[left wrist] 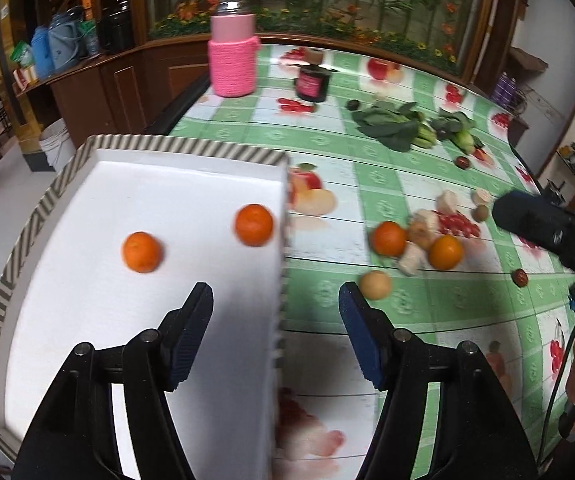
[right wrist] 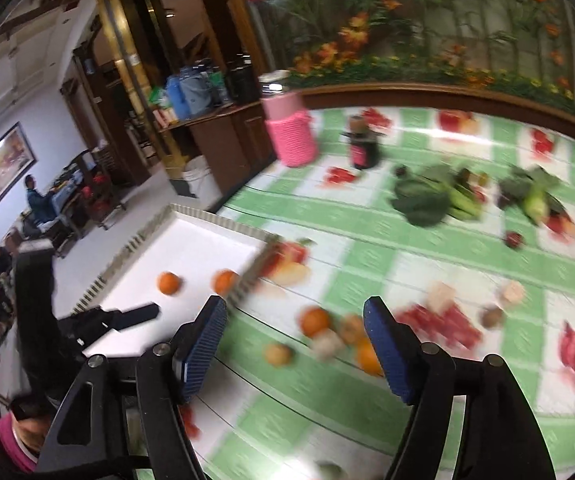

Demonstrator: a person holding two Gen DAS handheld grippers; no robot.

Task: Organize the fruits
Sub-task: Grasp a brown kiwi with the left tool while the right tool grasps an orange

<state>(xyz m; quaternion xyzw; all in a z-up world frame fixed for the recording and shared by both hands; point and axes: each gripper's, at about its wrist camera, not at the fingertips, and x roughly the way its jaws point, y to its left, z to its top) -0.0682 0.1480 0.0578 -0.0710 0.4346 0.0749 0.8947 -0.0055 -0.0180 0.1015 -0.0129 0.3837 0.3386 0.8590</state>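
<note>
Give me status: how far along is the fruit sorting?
Done: two oranges lie in the white tray. In hand: nothing; left gripper and right gripper are open. Left: two oranges and smaller fruit on the tablecloth.

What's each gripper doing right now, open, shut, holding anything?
Left gripper: open, holding nothing, over the edge of the white tray.
Right gripper: open, holding nothing, above the loose oranges on the table.

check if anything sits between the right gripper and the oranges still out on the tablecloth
Nothing visible blocks it. The right gripper is open above the tablecloth, the two loose oranges just beyond its fingertips. Pale fruit pieces lie between and against them.
</note>
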